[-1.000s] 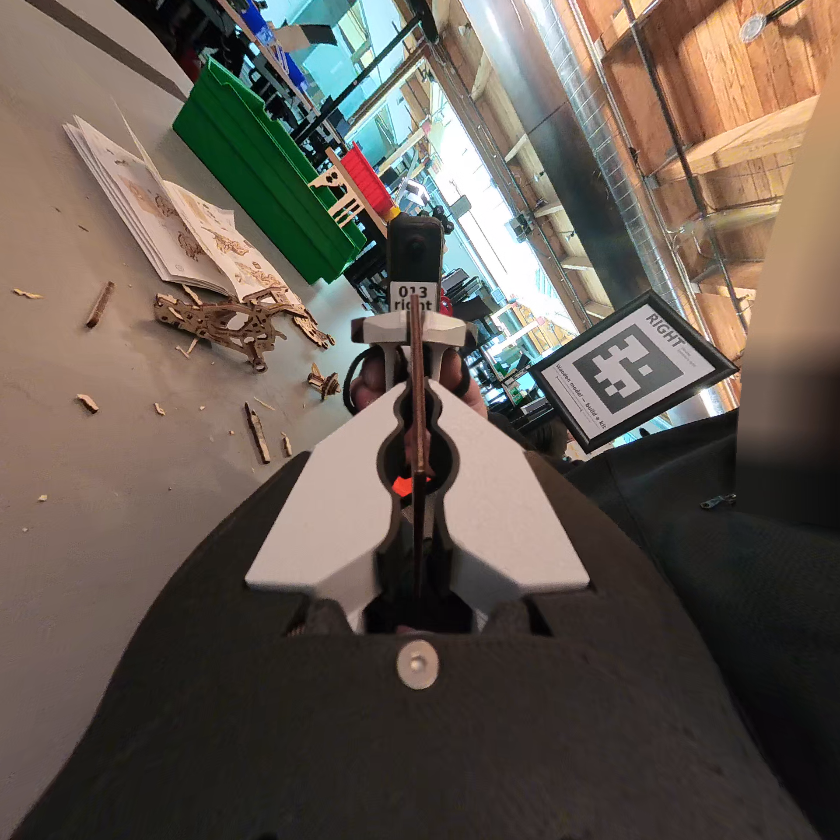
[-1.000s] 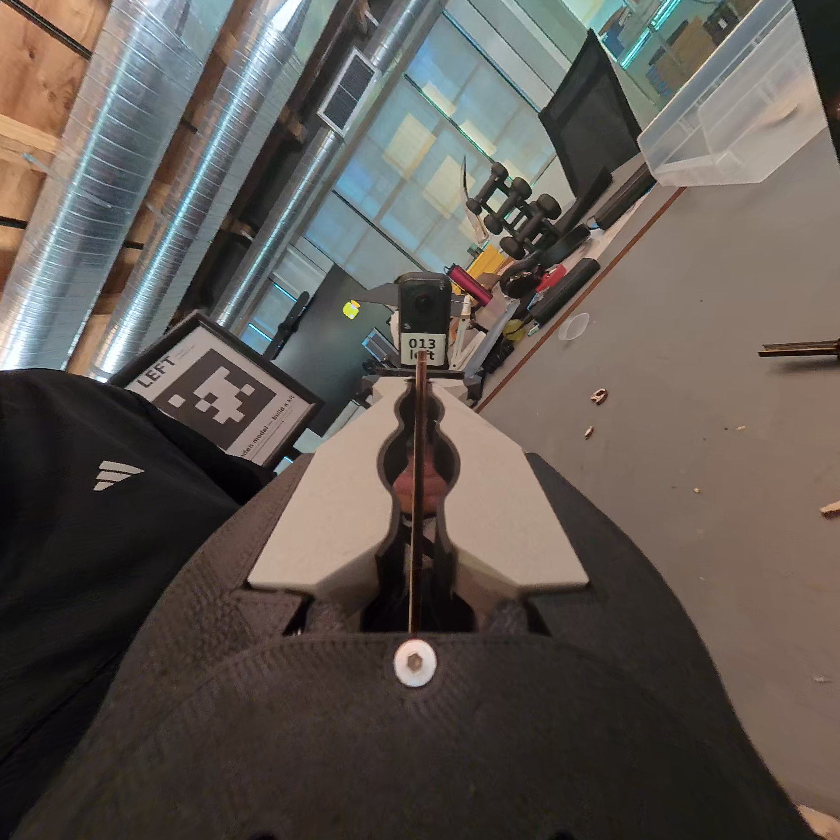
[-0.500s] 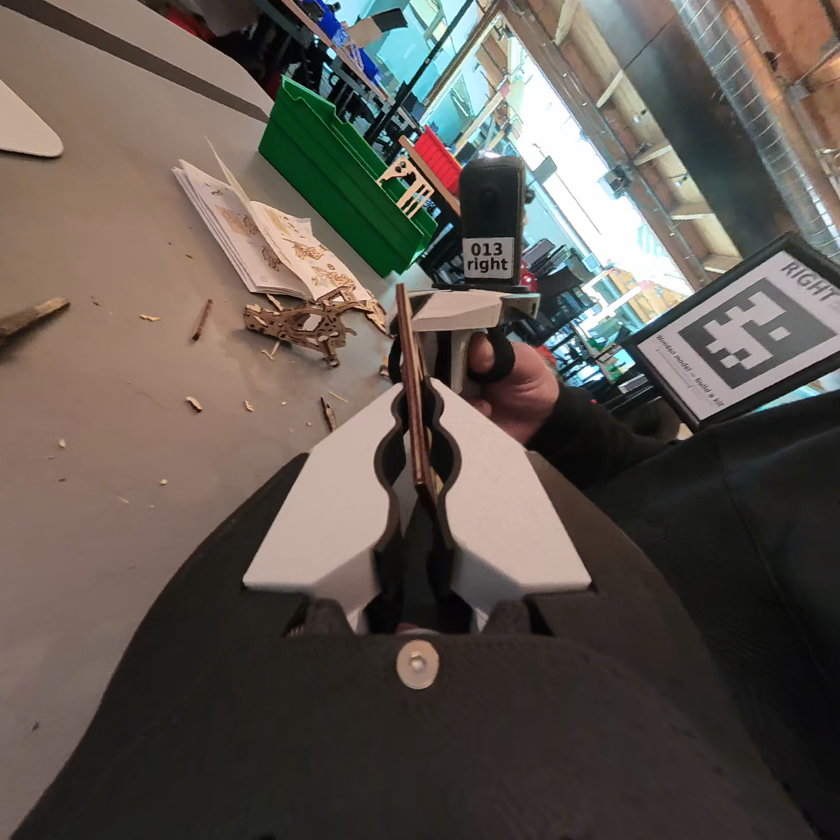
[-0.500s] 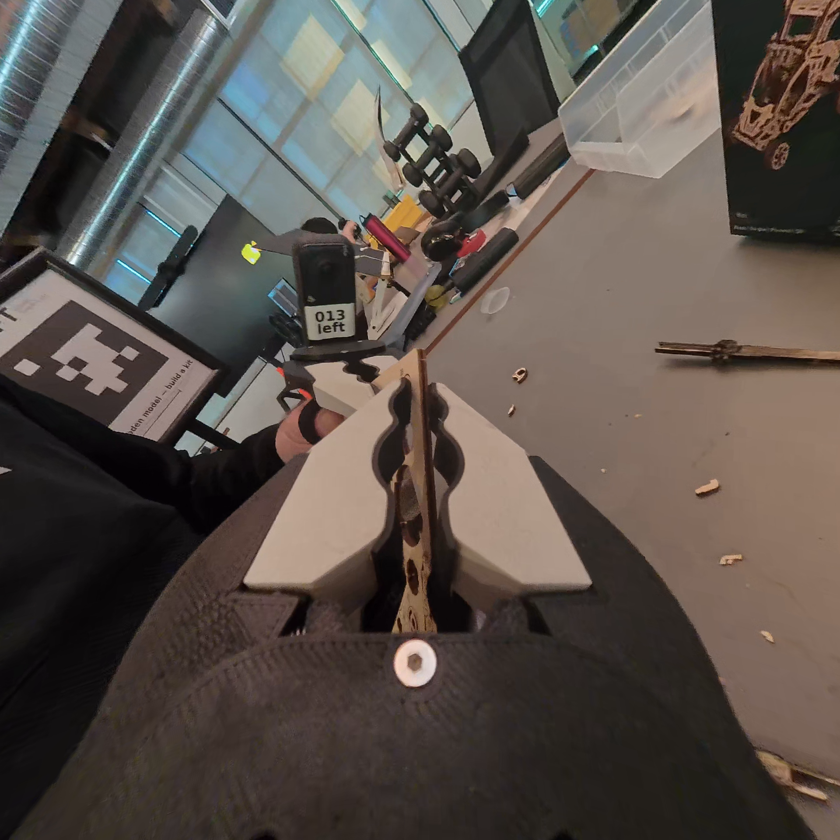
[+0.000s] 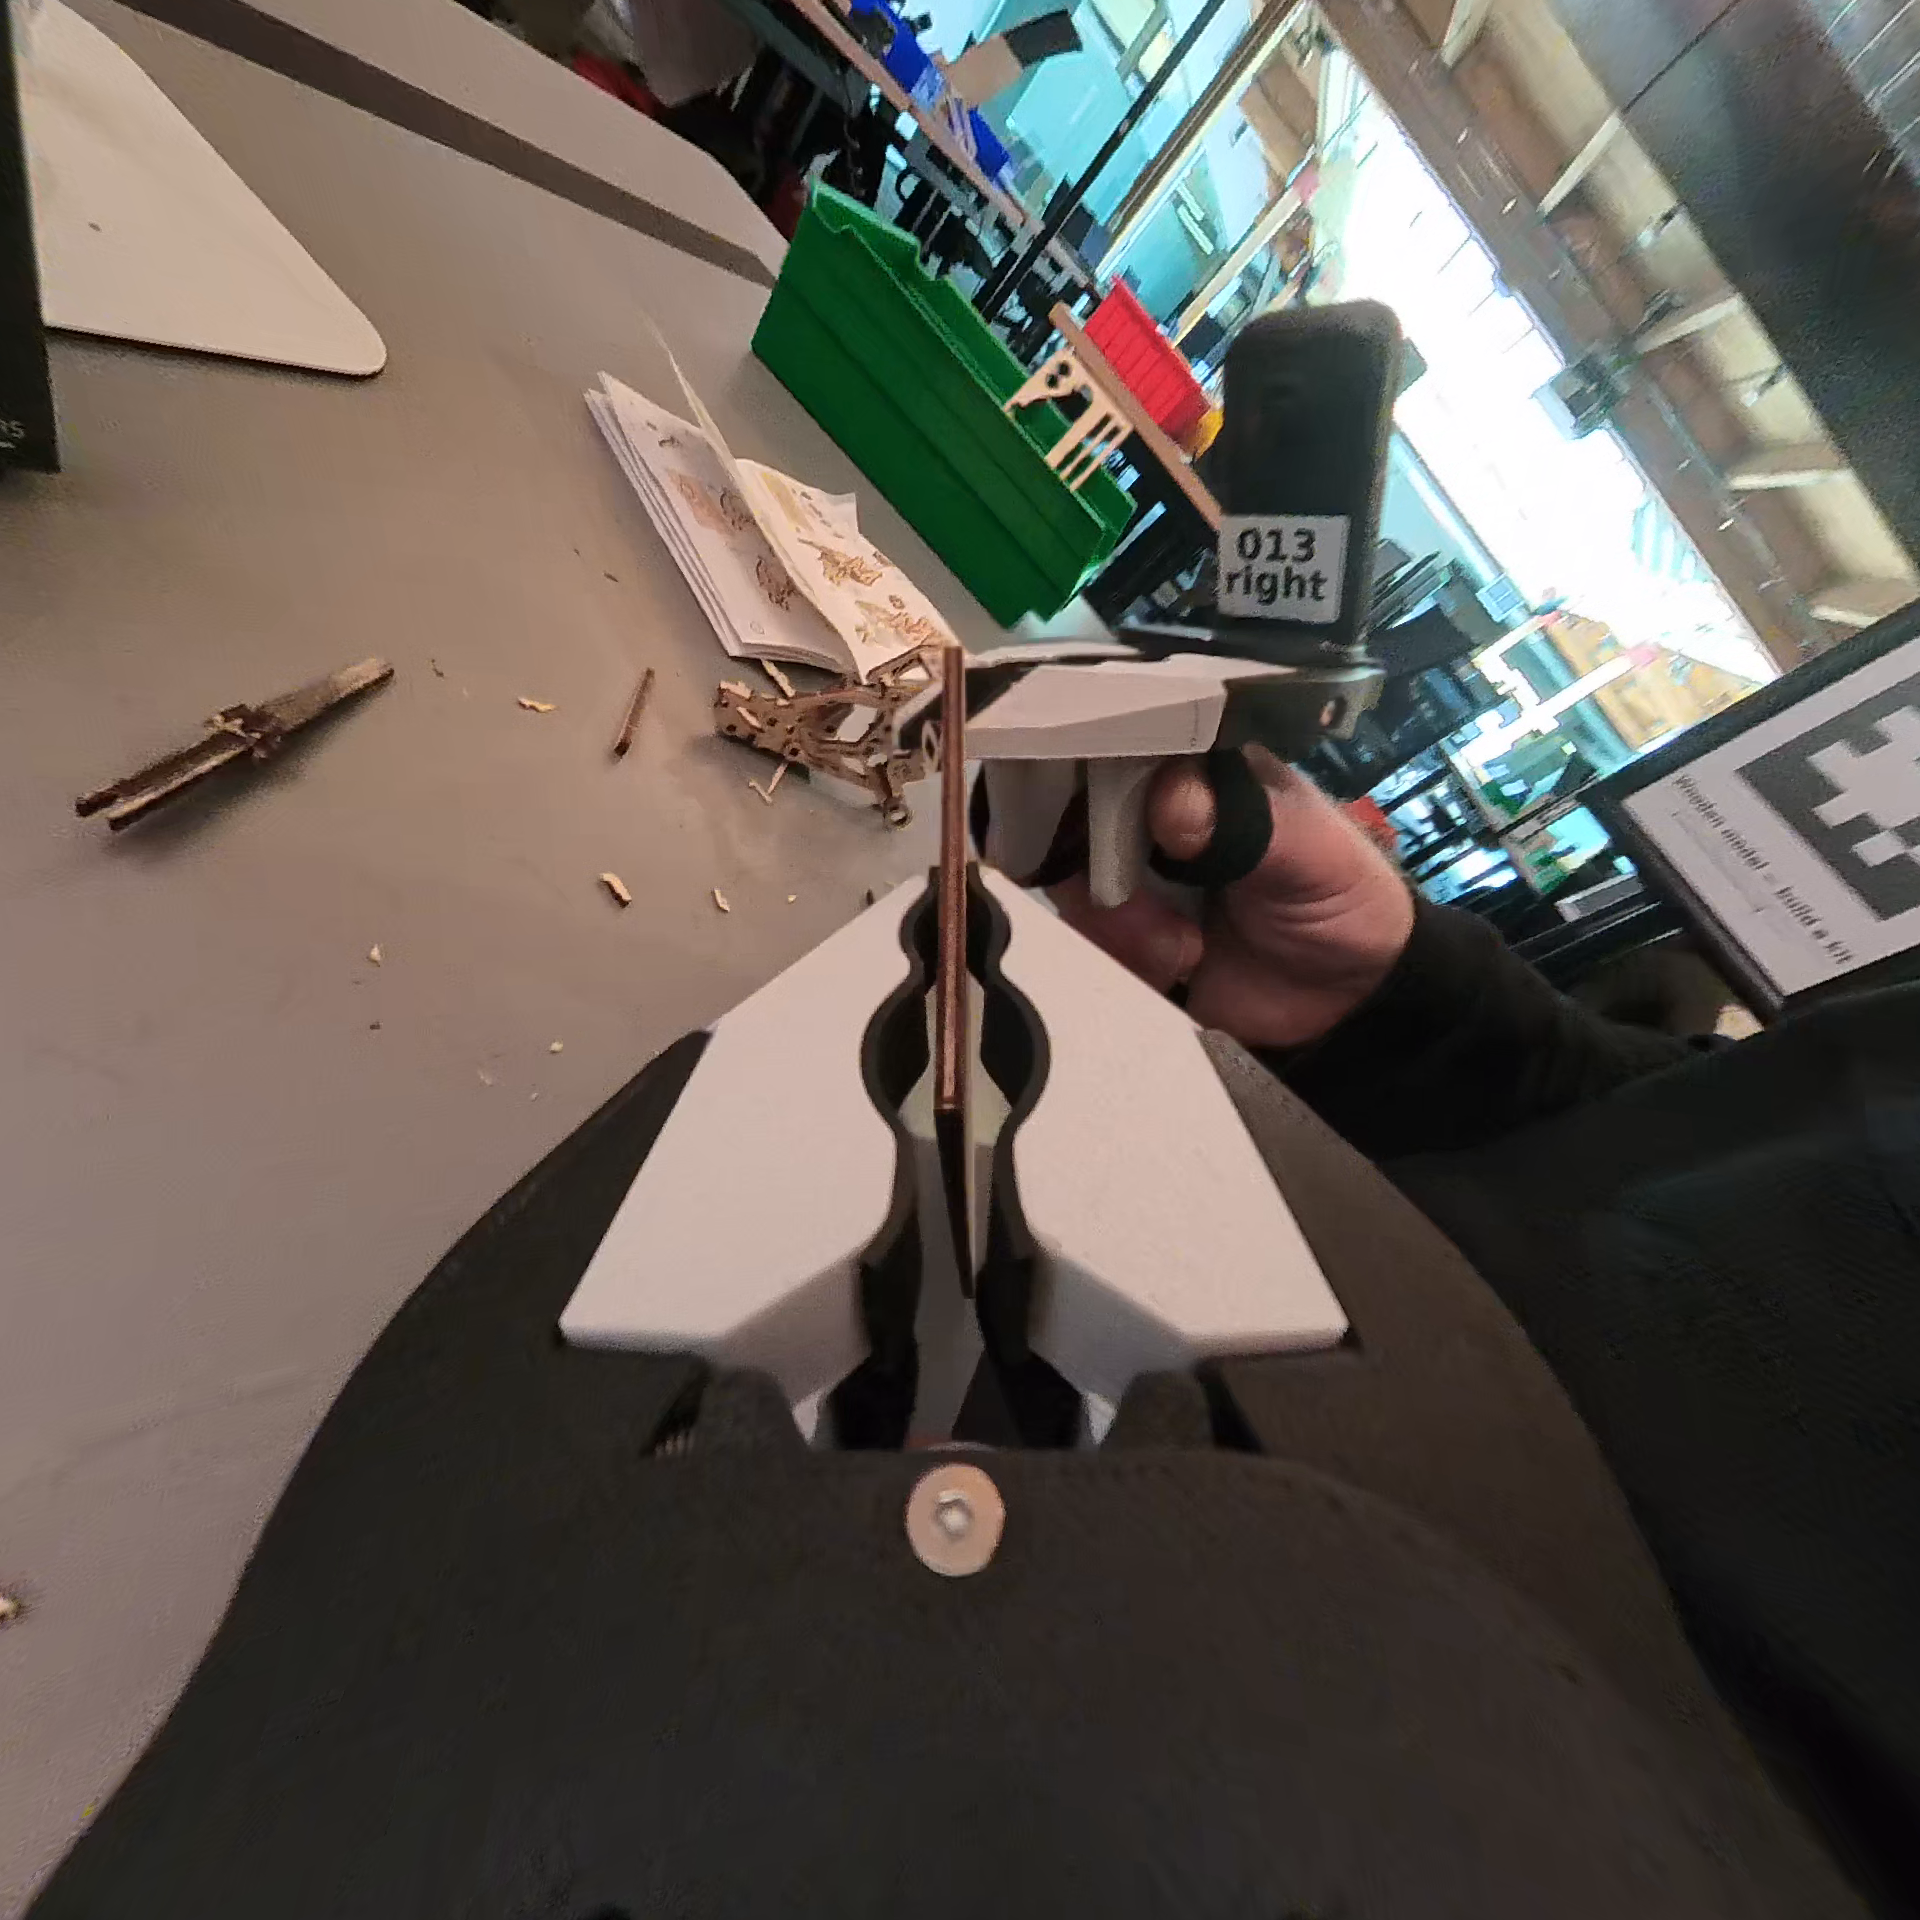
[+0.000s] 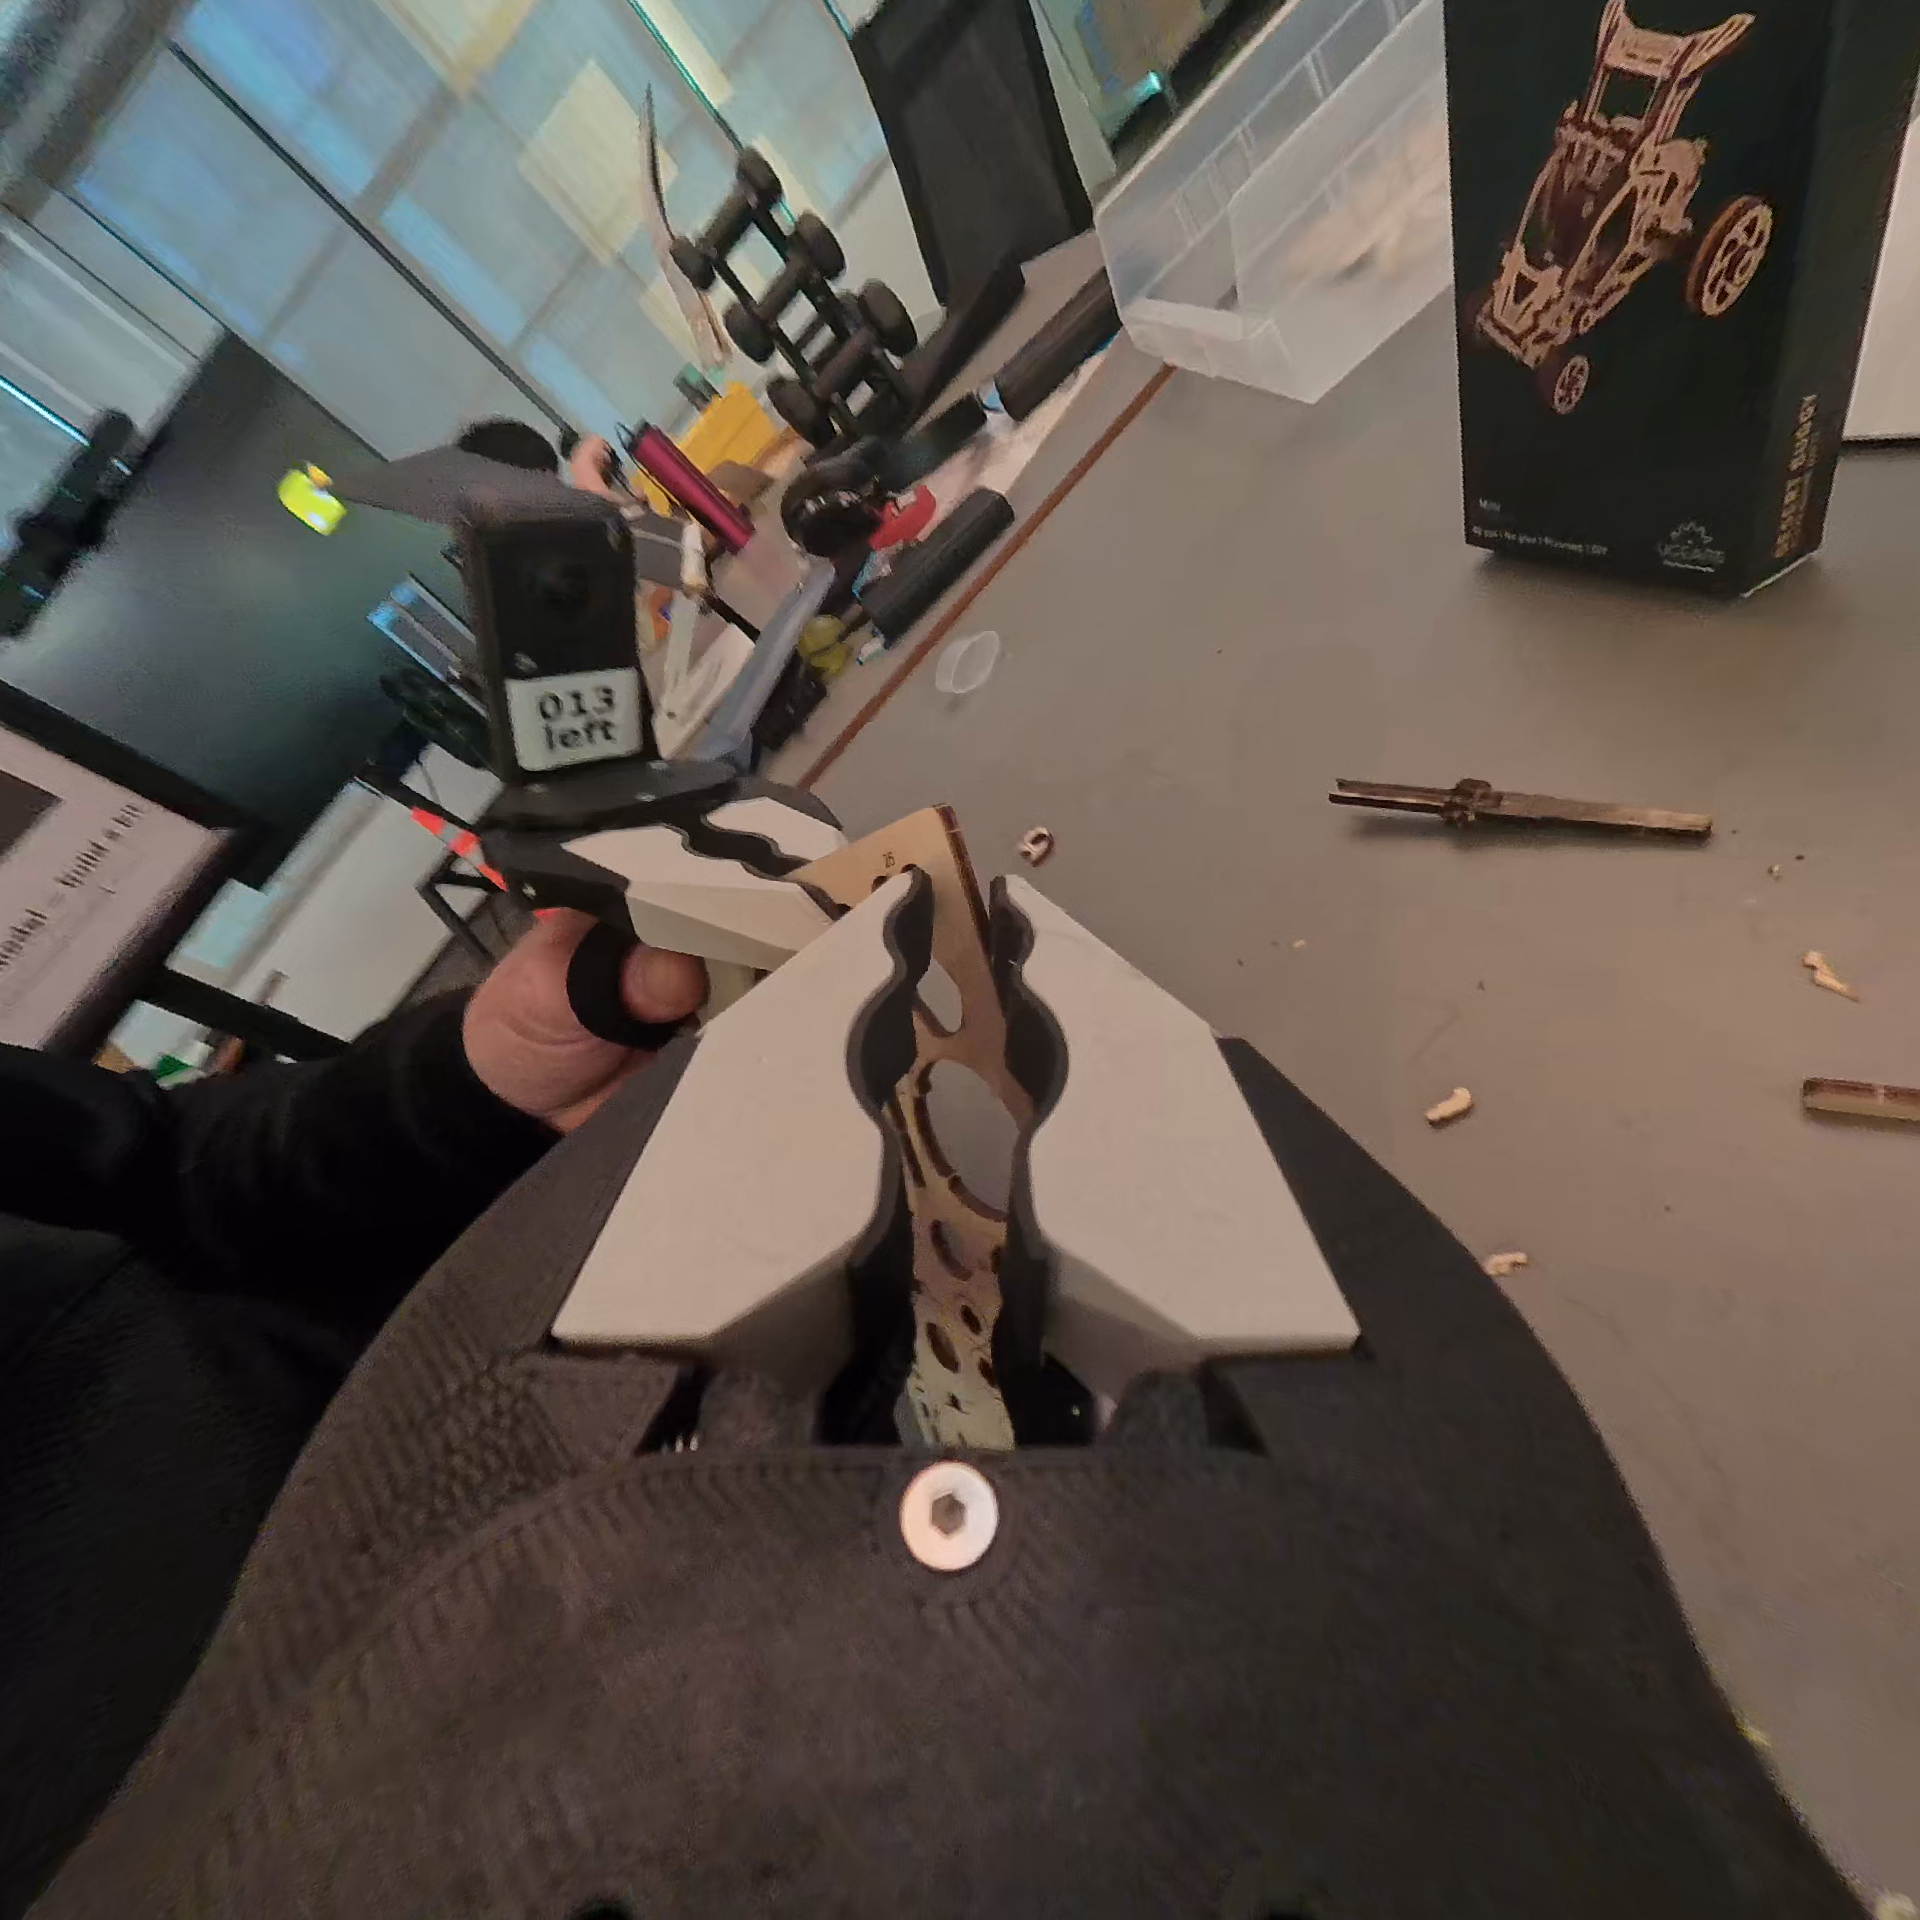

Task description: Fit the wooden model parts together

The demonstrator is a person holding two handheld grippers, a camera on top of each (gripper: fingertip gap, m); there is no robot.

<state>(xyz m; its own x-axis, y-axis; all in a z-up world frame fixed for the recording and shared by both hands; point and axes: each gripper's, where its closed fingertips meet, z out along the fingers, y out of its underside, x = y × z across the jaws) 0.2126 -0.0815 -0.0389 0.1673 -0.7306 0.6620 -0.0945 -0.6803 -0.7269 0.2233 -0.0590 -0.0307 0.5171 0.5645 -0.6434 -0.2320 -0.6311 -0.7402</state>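
Left wrist view: the left gripper (image 5: 951,914) pinches a thin wooden sheet (image 5: 951,862) edge-on, above the grey table (image 5: 312,935); a white label (image 5: 1280,566) sits on the right gripper (image 5: 940,727). Right wrist view: right gripper (image 6: 951,894), jaws narrow, holds that pale sheet (image 6: 961,1101), riddled with cut-out holes; printed black box (image 6: 1621,291) stands beyond.

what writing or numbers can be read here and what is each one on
I don't quote writing, but these bear it:
white label on the far camera, left wrist view: legible
second white label on the far camera, right wrist view: legible
framed marker sign: caption blurred
black kit box: small print, blurred
wooden sheet: tiny number
booklet: too small
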